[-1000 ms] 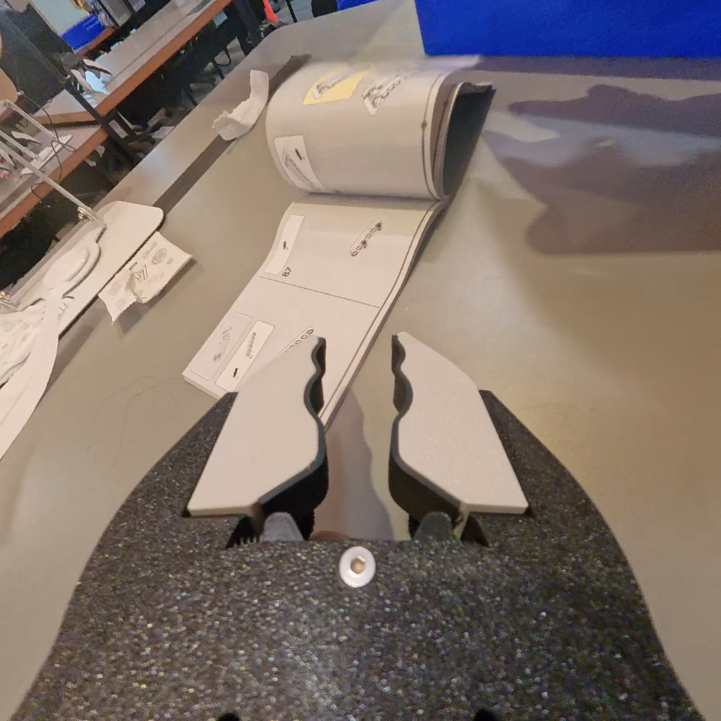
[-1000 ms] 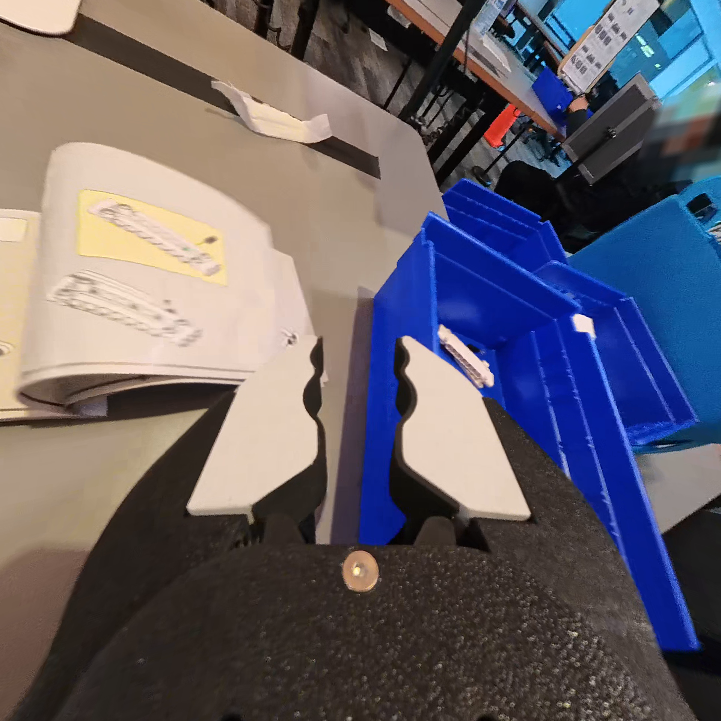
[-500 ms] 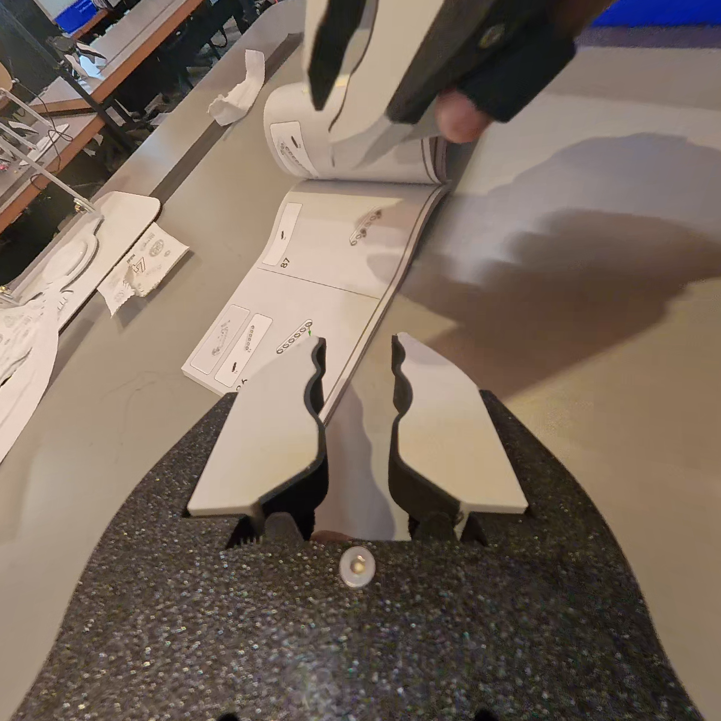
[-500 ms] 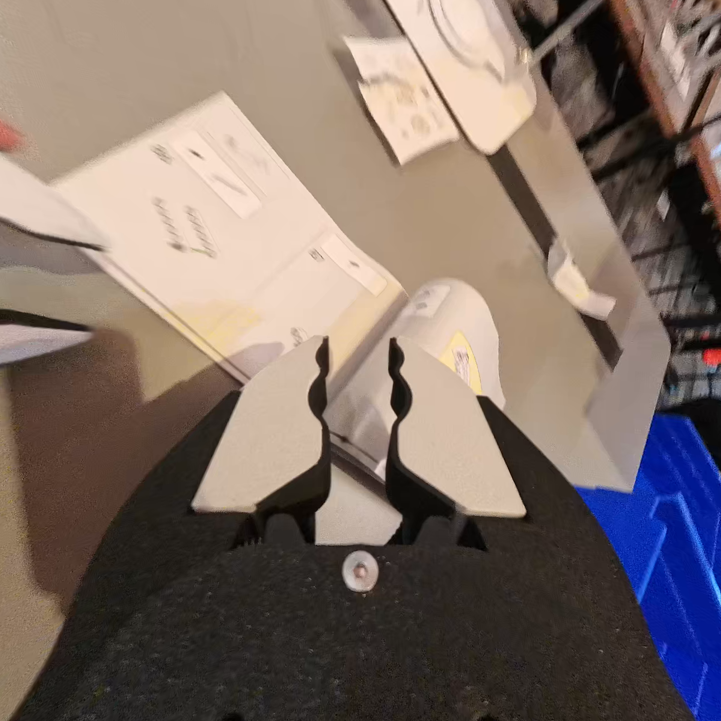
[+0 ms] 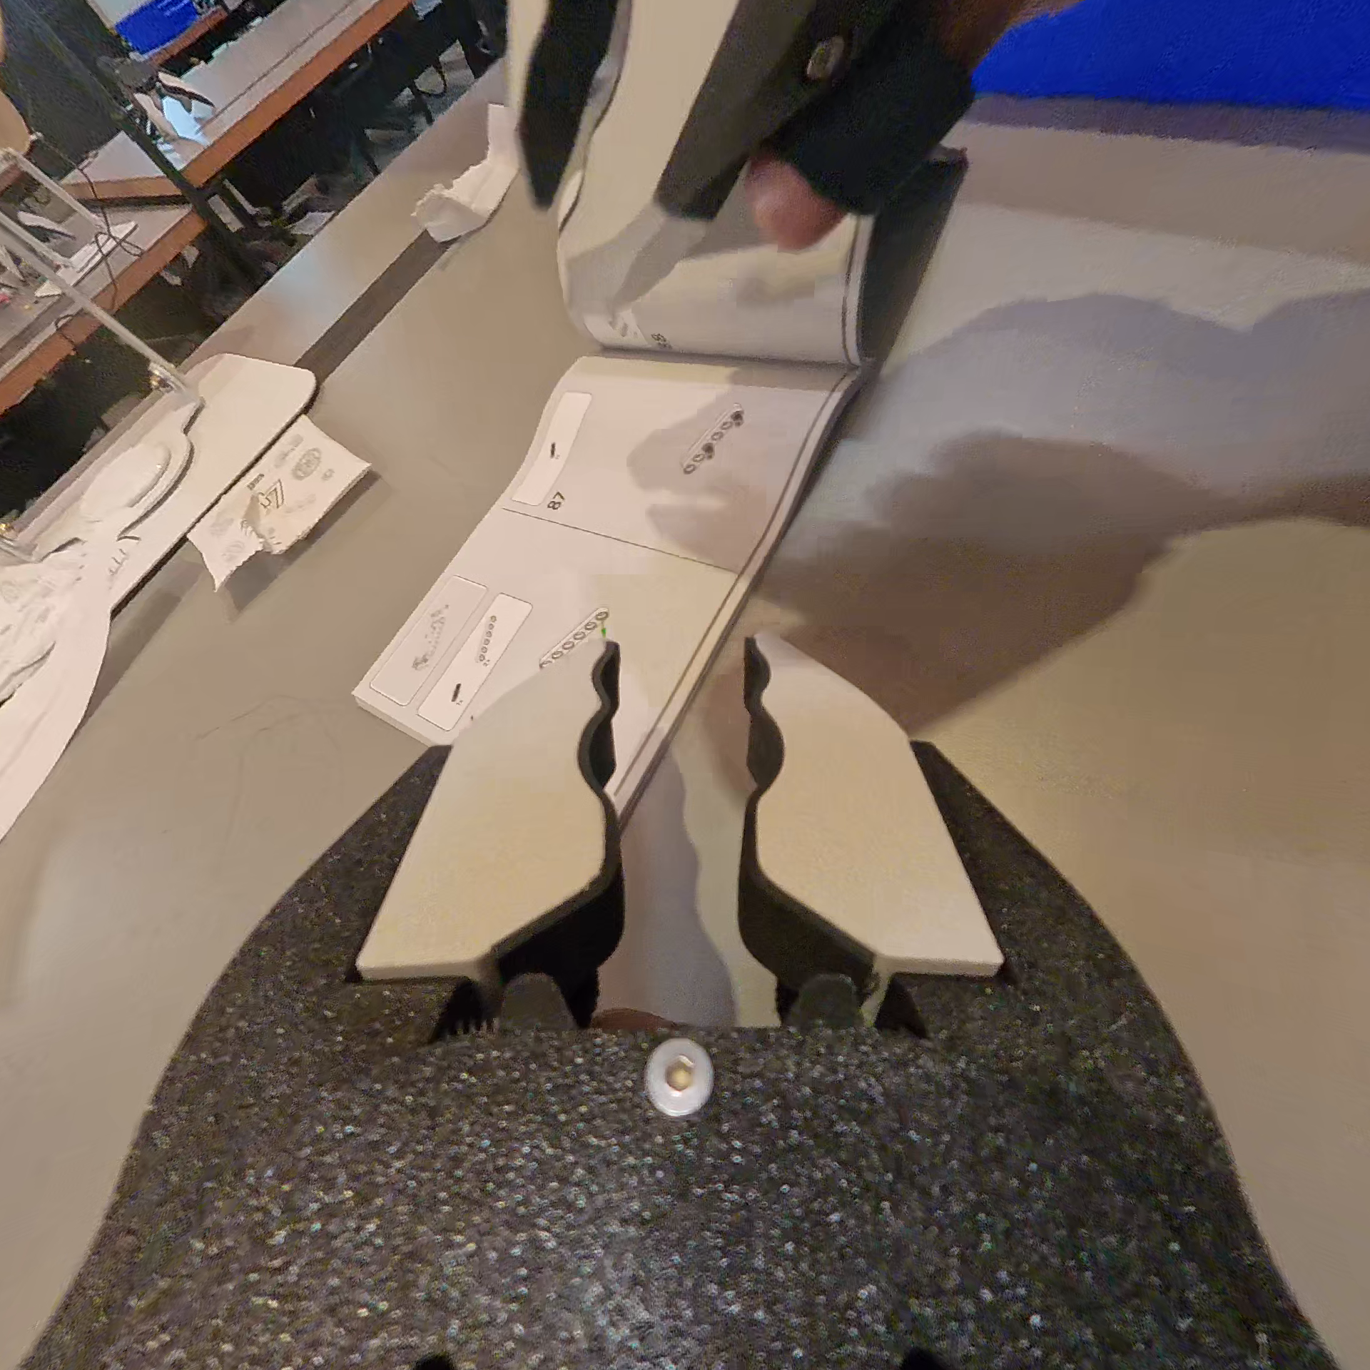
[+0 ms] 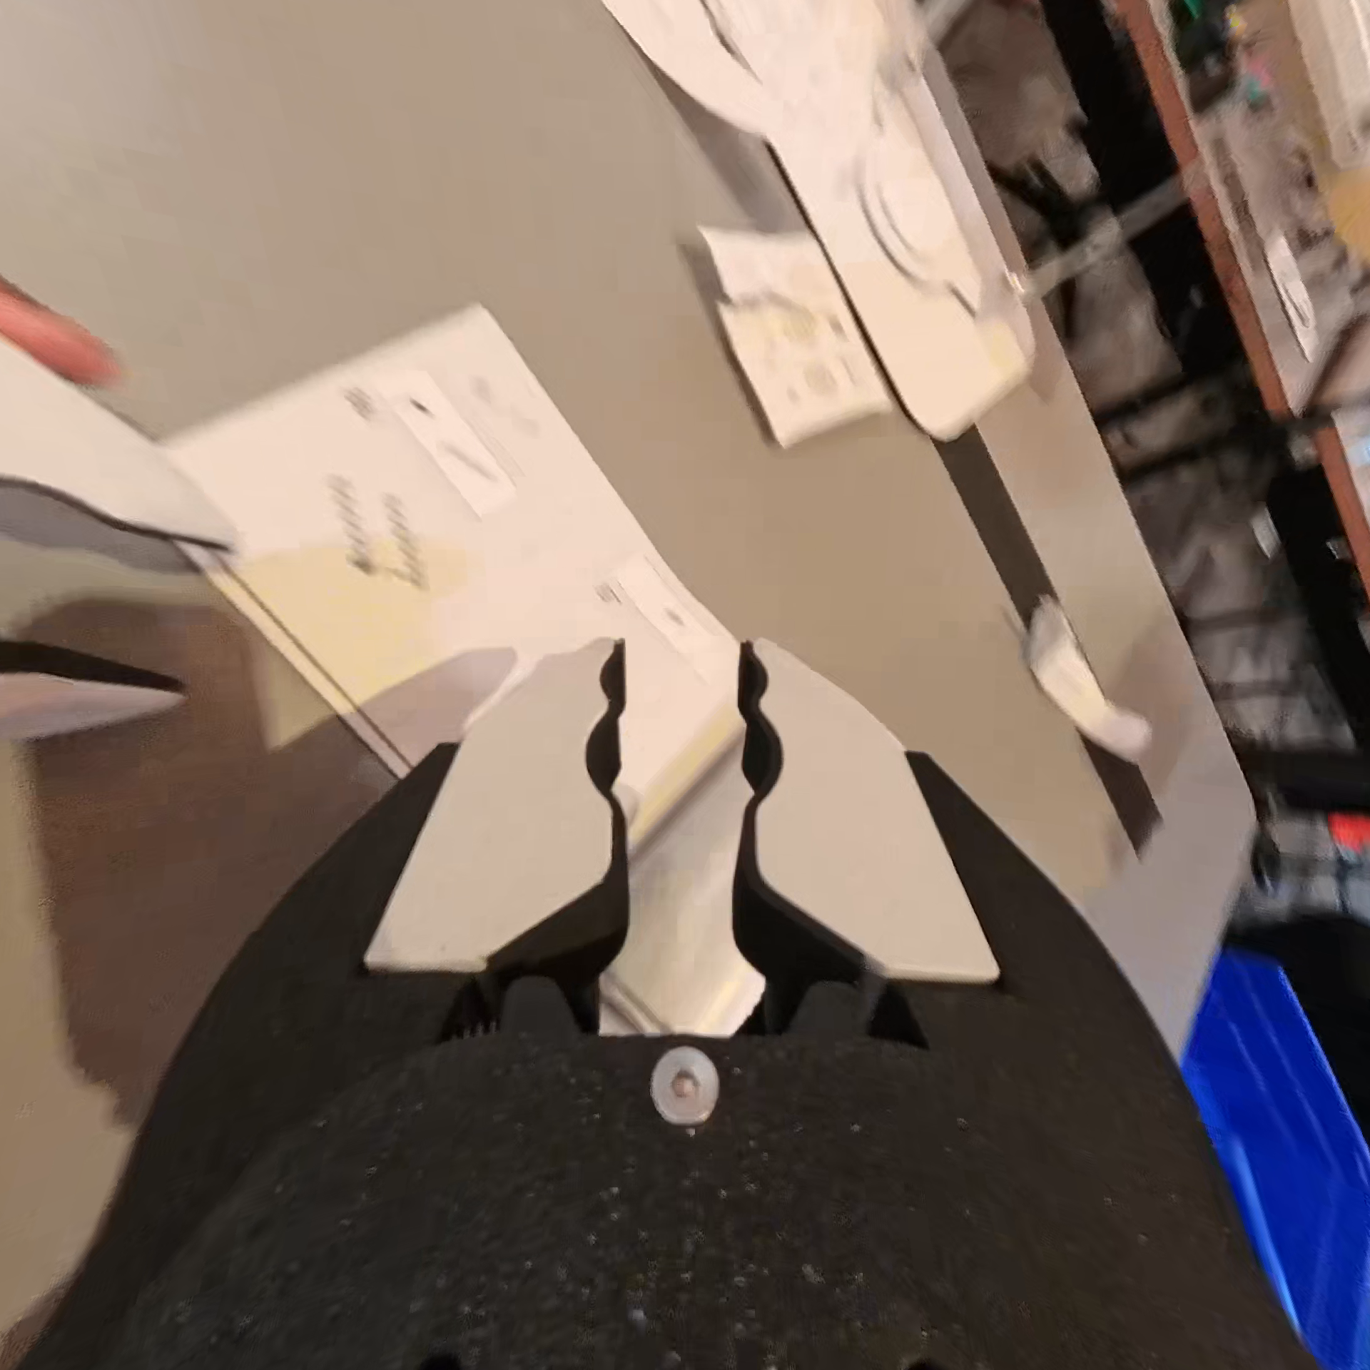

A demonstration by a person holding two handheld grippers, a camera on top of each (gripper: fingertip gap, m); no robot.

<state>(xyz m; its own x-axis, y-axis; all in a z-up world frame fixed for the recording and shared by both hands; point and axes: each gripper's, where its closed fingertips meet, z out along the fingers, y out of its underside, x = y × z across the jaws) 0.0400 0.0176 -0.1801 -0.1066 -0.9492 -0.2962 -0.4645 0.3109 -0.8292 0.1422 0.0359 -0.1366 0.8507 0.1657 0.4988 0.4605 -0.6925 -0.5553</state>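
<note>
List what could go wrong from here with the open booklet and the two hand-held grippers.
1. The right hand-held gripper is over the booklet's curled-up pages, jaws open; the view is blurred, so whether it touches them is unclear. A careless pinch could crease or tear them.
2. The left hand-held gripper hangs open over the flat page's edge, pressing nothing, so the booklet may slide on the smooth table.

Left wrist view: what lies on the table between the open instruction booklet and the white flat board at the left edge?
A crumpled printed paper slip lies there on the grey table, beside the board; the booklet lies apart.
</note>
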